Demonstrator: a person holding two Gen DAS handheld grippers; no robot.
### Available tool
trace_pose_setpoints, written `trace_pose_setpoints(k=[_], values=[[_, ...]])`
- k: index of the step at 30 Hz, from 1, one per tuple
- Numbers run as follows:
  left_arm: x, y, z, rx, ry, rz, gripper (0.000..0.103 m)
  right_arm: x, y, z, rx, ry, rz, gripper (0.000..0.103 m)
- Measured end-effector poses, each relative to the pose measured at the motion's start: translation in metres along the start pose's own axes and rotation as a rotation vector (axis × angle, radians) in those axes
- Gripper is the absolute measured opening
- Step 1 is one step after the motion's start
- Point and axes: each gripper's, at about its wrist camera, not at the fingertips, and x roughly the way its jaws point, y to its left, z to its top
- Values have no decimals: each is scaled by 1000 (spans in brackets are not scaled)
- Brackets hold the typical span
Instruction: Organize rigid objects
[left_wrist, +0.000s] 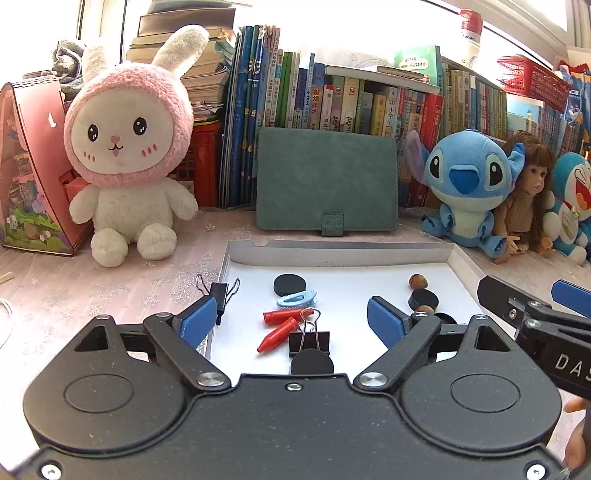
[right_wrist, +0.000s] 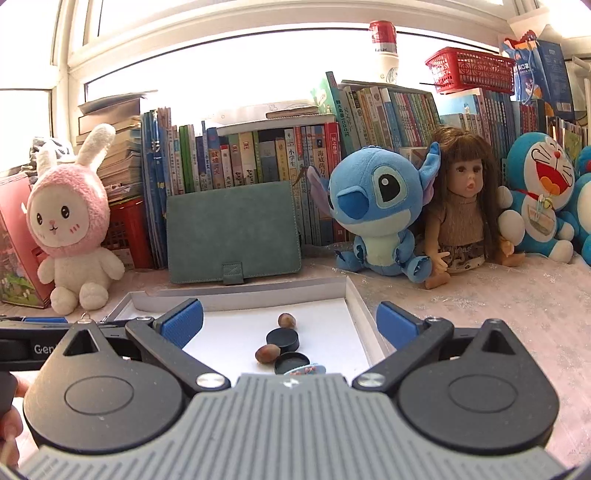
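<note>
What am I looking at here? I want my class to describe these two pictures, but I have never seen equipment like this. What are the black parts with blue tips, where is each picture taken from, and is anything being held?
There is no robot. A person holds a two-finger gripper in each hand, and each carries a wide-angle camera looking forward along its blue fingers.

One picture is from the left gripper, the other from the right gripper. Both stand open and hold nothing.

Below them a shallow white tray lies on a table. In it are black caps, two red pen caps, a pale blue hair clip, a binder clip and two nuts. Another binder clip sits at the tray's left edge.

Behind stand a green case, a rabbit toy, a blue plush, a doll and books.
</note>
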Motion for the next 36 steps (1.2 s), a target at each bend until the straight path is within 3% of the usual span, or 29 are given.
trace_pose_setpoints(k=[15, 22, 36], values=[[-40, -1, -49, 68, -9, 6, 91, -39, 4, -42, -53, 37, -2, 103], [-40, -8, -65, 96, 21, 4, 92, -40, -2, -57, -90, 81, -23, 103], [-53, -17, -80, 130, -14, 13, 94, -30, -13, -68, -114, 165, -36, 103]])
